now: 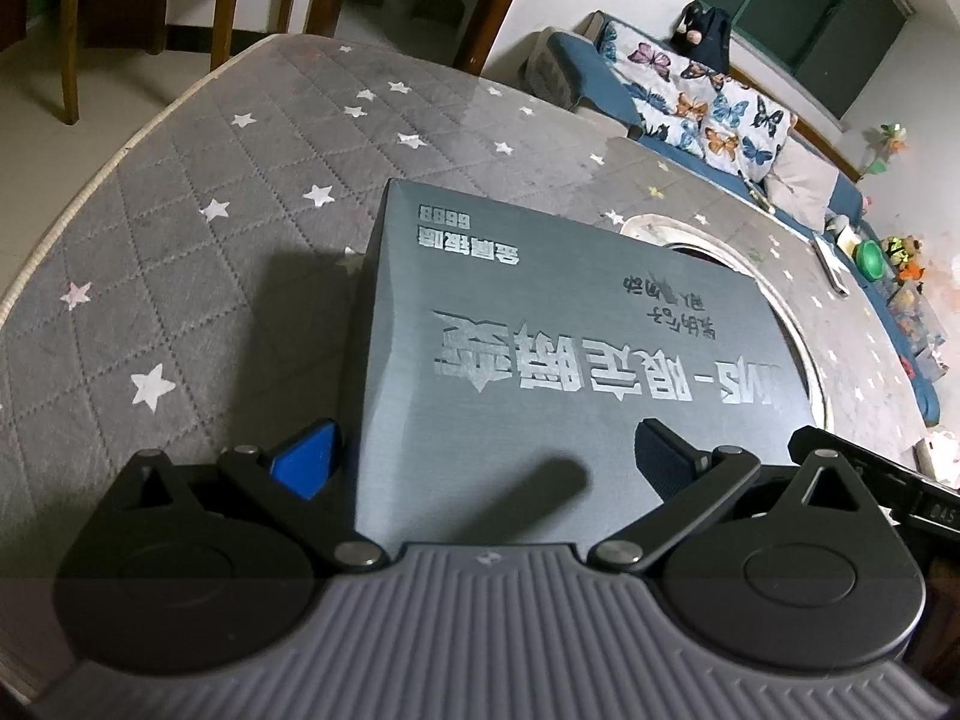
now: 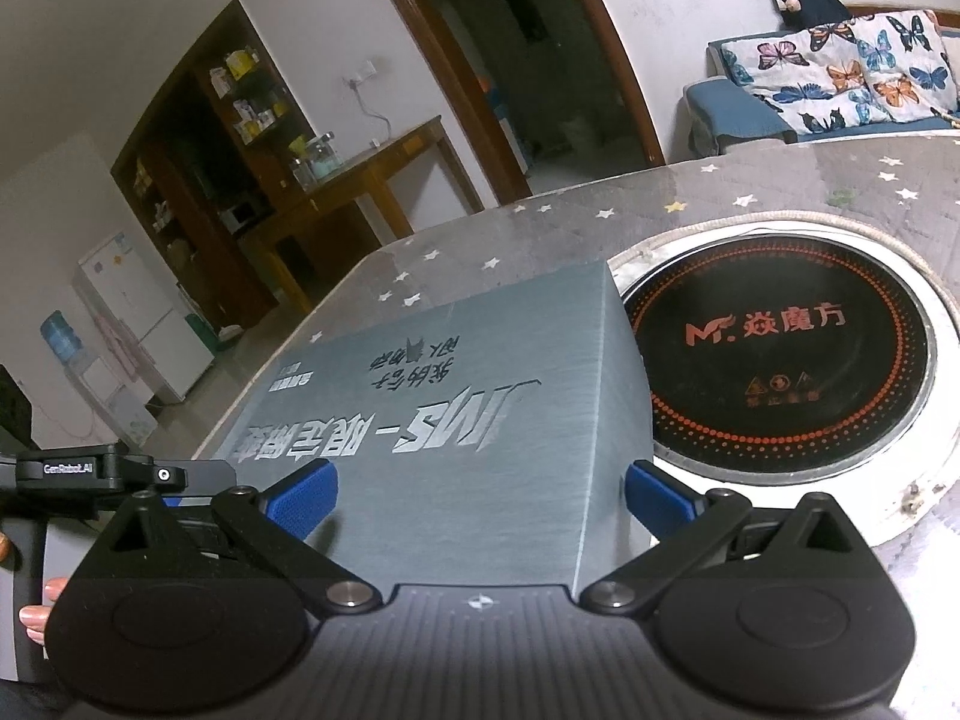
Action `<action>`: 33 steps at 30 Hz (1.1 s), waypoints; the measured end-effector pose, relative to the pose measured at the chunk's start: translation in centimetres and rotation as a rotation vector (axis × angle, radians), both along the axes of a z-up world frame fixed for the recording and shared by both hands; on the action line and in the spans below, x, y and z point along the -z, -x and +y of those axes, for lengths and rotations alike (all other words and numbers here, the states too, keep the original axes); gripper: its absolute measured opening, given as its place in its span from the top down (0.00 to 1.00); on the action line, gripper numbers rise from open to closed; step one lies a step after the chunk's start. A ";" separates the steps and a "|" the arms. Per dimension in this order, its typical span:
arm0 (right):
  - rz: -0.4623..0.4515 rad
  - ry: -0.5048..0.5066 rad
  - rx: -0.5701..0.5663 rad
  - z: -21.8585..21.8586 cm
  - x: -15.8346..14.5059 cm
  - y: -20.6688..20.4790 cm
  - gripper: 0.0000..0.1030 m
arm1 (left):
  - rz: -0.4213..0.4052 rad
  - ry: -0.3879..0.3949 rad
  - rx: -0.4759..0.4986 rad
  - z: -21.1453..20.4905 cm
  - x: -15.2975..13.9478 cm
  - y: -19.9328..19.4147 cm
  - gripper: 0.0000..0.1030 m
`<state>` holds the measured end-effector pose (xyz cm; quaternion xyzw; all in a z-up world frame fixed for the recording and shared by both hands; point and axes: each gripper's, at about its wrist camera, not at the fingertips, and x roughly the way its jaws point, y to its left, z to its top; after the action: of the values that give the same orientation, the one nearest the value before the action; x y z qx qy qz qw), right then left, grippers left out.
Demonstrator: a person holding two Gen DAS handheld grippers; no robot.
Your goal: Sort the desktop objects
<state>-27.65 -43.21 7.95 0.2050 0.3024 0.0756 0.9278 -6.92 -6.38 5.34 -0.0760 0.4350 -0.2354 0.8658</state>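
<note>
We had both claws on the grey printed box at once, and that made sense: it was too wide and flat for one claw to steady. Our left claw (image 1: 486, 450) stood spread, its blue pad (image 1: 303, 456) just outside the box's left edge and the dark pad over the lid to the right, so it looked released rather than biting. The grey printed box (image 1: 558, 372) lay straight ahead of that claw, flat on the star-quilted table (image 1: 180, 228).

Over on the other side, our right claw (image 2: 480, 501) straddled the box's near end, blue pads (image 2: 657, 498) flanking both side walls; whether they pressed the cardboard we could not tell. Just beyond and right of that claw sat the round induction hob (image 2: 780, 354) sunk in the table, with the box's right edge close beside its rim. We judged a shared lift or slide was coming, keeping the box level.
</note>
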 end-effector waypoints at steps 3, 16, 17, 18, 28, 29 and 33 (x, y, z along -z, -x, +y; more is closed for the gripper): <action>-0.004 0.018 0.005 0.1 -0.1 0.3 0.00 | -0.027 -0.006 0.001 0.0 -0.5 0.7 0.00; -0.008 0.078 0.071 -1.4 -0.3 2.2 0.00 | -0.151 -0.003 0.025 0.6 -2.7 3.5 0.00; -0.007 0.085 0.076 -1.5 -0.2 2.4 0.00 | -0.155 -0.001 0.027 0.7 -2.8 3.6 0.00; -0.006 0.093 0.080 -1.5 -0.2 2.5 0.00 | -0.160 0.001 0.029 0.7 -3.0 3.8 0.00; -0.006 0.152 0.119 -2.3 0.0 4.3 0.00 | -0.222 0.028 0.032 1.7 -4.5 5.8 0.00; -0.005 0.160 0.124 -2.3 0.0 4.4 0.00 | -0.228 0.033 0.033 1.9 -4.6 5.9 0.00; 0.002 0.192 0.141 -2.6 0.3 4.7 0.00 | -0.258 0.040 0.029 2.5 -5.2 6.5 0.00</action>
<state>-32.36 -45.82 7.67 0.1362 0.2941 -0.0194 0.9458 -13.41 -3.83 10.52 -0.0560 0.3163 -0.2645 0.9093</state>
